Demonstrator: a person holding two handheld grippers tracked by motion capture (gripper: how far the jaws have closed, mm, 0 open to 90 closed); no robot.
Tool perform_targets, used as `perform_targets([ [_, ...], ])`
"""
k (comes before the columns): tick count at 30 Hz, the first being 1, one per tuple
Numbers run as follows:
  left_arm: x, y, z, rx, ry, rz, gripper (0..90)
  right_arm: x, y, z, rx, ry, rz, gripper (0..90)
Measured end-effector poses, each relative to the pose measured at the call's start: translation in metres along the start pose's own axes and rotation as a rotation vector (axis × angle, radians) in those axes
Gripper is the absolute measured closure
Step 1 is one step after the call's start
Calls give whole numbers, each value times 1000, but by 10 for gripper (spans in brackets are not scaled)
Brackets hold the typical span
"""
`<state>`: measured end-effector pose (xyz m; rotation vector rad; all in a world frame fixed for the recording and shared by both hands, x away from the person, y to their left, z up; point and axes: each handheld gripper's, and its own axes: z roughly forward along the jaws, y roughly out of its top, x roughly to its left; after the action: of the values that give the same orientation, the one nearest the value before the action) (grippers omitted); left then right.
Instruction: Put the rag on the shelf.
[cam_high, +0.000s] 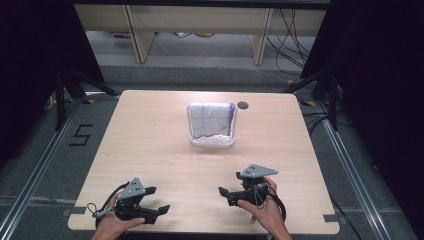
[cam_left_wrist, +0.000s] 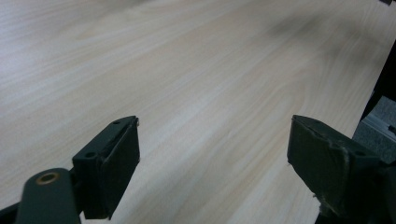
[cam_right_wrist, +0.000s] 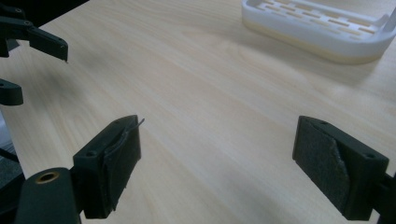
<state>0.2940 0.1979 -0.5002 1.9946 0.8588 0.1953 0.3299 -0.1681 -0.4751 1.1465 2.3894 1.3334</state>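
Note:
A white slotted rack (cam_high: 212, 141) stands at the middle of the wooden table (cam_high: 150, 130), holding an upright folded white cloth with blue lines (cam_high: 211, 119). My left gripper (cam_high: 160, 199) rests low near the front left edge, held by a hand, its jaws wide apart over bare wood (cam_left_wrist: 215, 135). My right gripper (cam_high: 230, 184) is near the front right, pointing left, also open with nothing between its pads (cam_right_wrist: 217, 135). In the right gripper view the rack's base (cam_right_wrist: 327, 32) lies ahead to the right and the left gripper (cam_right_wrist: 42, 74) appears at the far left.
A dark round cable hole (cam_high: 243, 105) sits behind the rack to the right. Black stands (cam_high: 65, 85) flank the table on the floor, with a "5" floor mark (cam_high: 80, 135) to the left. Wooden furniture and cables (cam_high: 285, 45) lie beyond the far edge.

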Motion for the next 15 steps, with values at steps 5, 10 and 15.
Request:
perform_targets([
  [5, -4, -4, -1, -10, 13, -1, 160, 6, -15, -5, 22, -19, -6, 163],
  [10, -3, -6, 2, 32, 6, 18, 160, 10, -27, -7, 76, -38, -32, 164],
  [15, -1, -7, 2, 24, 16, 20, 160, 11, -28, -3, 79, -25, -35, 164],
])
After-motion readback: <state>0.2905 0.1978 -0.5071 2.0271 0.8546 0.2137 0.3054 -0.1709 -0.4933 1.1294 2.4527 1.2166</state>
